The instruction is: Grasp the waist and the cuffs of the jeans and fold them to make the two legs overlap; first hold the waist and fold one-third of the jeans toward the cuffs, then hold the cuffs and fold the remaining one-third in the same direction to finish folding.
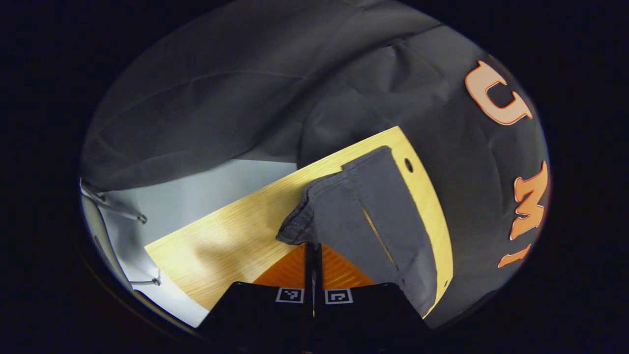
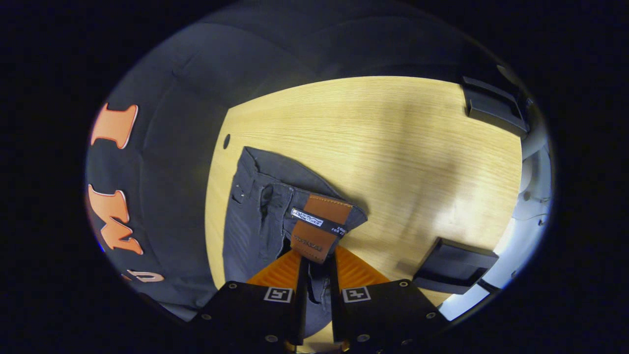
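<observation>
In the left gripper view, the left gripper point(image 1: 313, 250) has its jaws closed nearly together on the hem of one cuff point(image 1: 295, 231) of the dark jeans point(image 1: 363, 216), whose legs run away from it to the far right across the wooden surface point(image 1: 221, 246). Only a thin edge of cloth sits between the jaws, so the likeliest failure here is the cuff sliding out once the fabric's weight comes onto it during a lift. A narrow strip of wood shows between the two legs, so they do not yet overlap fully; carrying them over unevenly would leave that gap in the fold.

In the right gripper view, the right gripper point(image 2: 317, 260) holds the waist point(image 2: 319, 221) at its near right corner, with the jaws a little apart and the waistband and its brown leather patch point(image 2: 319, 228) pinched between them. The rest of the waist lies flat to the left, close to the surface's left edge. If the two grippers move at different speeds or heights, the jeans could twist, or drag toward that edge. Two dark boxes point(image 2: 454, 265) stand on the right of the surface, well apart from the cloth, and seem little threat.
</observation>
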`<move>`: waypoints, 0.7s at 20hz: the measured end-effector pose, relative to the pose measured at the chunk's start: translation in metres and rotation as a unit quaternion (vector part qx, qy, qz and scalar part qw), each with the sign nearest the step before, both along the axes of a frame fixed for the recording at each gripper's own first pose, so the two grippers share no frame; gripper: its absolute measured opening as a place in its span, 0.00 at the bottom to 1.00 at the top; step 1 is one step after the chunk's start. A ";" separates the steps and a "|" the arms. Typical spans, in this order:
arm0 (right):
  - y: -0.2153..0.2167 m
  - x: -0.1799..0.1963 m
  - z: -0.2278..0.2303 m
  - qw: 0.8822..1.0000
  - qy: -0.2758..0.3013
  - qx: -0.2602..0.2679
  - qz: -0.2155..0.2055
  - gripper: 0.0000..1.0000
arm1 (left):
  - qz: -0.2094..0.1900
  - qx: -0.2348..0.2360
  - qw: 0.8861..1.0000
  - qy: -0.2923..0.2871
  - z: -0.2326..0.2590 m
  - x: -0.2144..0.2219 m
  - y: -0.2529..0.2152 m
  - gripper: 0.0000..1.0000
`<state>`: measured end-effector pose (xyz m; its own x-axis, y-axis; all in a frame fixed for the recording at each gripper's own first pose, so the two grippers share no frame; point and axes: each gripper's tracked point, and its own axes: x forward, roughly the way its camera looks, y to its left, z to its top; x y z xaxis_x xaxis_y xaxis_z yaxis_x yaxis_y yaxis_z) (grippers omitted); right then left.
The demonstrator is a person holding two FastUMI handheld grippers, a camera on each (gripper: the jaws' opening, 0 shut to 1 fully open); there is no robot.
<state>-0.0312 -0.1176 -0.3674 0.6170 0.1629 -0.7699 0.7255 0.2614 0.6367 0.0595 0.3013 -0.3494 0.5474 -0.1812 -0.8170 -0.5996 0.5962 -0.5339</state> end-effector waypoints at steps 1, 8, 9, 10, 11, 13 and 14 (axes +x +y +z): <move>0.000 0.000 0.004 1.000 0.000 -0.001 -0.002 0.23 | -0.004 -0.001 1.000 -0.015 0.004 0.005 -0.003 0.01; 0.012 0.019 0.031 0.999 -0.017 0.028 -0.027 0.06 | -0.012 -0.023 0.996 -0.081 0.046 0.033 -0.022 0.01; 0.014 0.021 0.034 0.999 -0.019 0.029 -0.032 0.06 | -0.012 -0.025 0.995 -0.091 0.052 0.040 -0.024 0.01; 0.013 0.019 0.035 0.999 -0.015 0.021 -0.033 0.06 | -0.013 -0.030 0.995 -0.097 0.059 0.043 -0.027 0.01; 0.011 0.020 0.034 0.999 -0.012 0.011 -0.040 0.06 | -0.011 -0.031 0.994 -0.101 0.062 0.049 -0.026 0.01; 0.012 0.026 0.044 0.998 -0.022 0.009 -0.051 0.06 | -0.009 -0.037 0.993 -0.108 0.071 0.063 -0.026 0.01; 0.015 0.029 0.054 0.998 -0.025 0.012 -0.057 0.06 | -0.012 -0.039 0.993 -0.111 0.076 0.067 -0.026 0.01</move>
<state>-0.0021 -0.1031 -0.3135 0.6696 0.1074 -0.7349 0.7174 0.1623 0.6775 0.1266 0.2753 -0.2738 0.7071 -0.2550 -0.6595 -0.4479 0.5602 -0.6968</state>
